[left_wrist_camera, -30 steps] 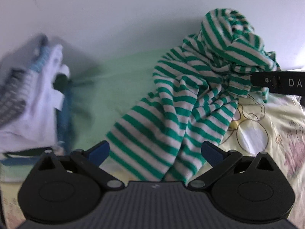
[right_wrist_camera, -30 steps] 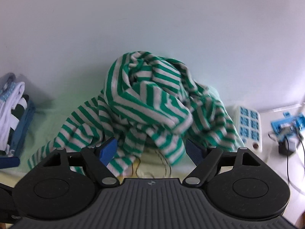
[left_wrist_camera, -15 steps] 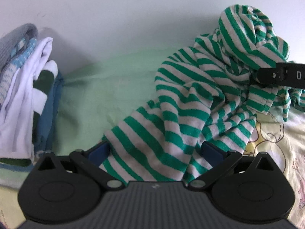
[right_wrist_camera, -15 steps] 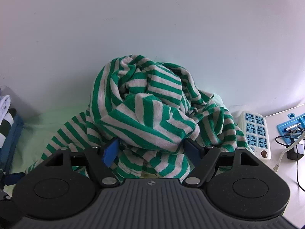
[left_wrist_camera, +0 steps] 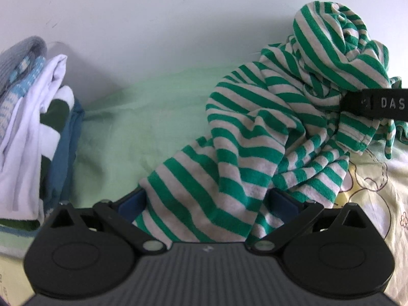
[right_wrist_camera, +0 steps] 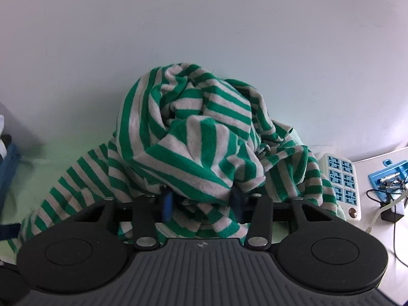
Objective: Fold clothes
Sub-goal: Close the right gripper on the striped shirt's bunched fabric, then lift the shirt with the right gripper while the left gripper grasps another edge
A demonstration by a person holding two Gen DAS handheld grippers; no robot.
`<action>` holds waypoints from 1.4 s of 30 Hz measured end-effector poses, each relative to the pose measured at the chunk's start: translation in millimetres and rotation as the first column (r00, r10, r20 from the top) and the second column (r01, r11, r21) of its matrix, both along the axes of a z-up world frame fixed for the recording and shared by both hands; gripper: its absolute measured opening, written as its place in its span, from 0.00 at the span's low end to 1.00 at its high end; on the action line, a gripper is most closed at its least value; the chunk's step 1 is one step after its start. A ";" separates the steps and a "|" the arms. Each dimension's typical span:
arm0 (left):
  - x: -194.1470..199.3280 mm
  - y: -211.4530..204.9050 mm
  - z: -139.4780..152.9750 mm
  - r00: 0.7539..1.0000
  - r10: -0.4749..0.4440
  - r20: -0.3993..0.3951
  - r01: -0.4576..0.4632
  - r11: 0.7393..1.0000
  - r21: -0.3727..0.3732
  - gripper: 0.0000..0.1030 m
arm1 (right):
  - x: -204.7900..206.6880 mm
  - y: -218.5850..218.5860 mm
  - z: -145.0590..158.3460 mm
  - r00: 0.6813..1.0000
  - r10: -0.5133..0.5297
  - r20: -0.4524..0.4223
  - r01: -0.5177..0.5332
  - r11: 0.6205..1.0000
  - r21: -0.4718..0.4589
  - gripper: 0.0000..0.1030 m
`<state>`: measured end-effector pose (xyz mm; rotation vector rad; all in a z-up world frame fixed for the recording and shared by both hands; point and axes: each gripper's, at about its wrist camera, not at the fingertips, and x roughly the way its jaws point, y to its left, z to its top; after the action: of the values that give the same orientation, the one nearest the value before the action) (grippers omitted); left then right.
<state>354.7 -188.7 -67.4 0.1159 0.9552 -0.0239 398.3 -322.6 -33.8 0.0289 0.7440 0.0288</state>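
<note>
1. The green-and-white striped garment point(left_wrist_camera: 244, 153) lies crumpled on a pale green sheet point(left_wrist_camera: 142, 127), heaped high against the white wall point(left_wrist_camera: 178, 25) at its far end and trailing down in a long flat run toward the left claw point(left_wrist_camera: 206, 204).
2. The left claw stands wide open; its two blue fingertips point(left_wrist_camera: 130, 201) sit on either side of the garment's near end, and striped cloth fills the gap between them. Whether the pads touch the cloth cannot be told.
3. The right claw point(right_wrist_camera: 202, 204) has its blue fingertips point(right_wrist_camera: 167, 204) drawn partway together around a thick fold at the foot of the heap. The cloth bulges over them and hides the tips, so a firm pinch cannot be confirmed.
4. In the left wrist view a black finger of the right claw point(left_wrist_camera: 374, 104) enters from the right edge and presses into the heap.
5. Left of the garment, a broad bare stretch of green sheet is open room; it ends at a stack of folded clothes point(left_wrist_camera: 33, 132) leaning by the wall.
6. On the right, the garment's hem lies just beside a white power strip point(right_wrist_camera: 341, 186). Beyond it a blue tray point(right_wrist_camera: 390, 181) and black cables point(right_wrist_camera: 394, 219) sit on a white bench point(right_wrist_camera: 377, 232), leaving little free room there.
7. A yellow cartoon-print sheet point(left_wrist_camera: 369, 204) shows under the garment's near right edge.
</note>
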 end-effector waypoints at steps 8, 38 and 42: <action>-4.3 3.1 13.8 1.000 -0.018 0.001 0.018 1.000 0.013 0.63 | -14.8 -6.3 12.8 1.000 -0.017 0.003 0.017 0.999 0.027 0.24; -146.9 60.4 78.8 0.998 0.012 0.065 -0.010 1.000 -0.020 0.00 | -181.7 3.8 80.3 0.970 0.231 0.079 -0.234 0.971 0.039 0.14; -176.3 68.4 79.2 0.998 0.027 0.059 -0.028 0.999 0.016 0.00 | -217.2 13.6 87.2 0.958 0.277 0.077 -0.280 0.960 0.029 0.13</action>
<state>178.3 -120.4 11.8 0.1179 0.8987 0.0130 181.1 -309.1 53.4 -0.0396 0.6705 0.3126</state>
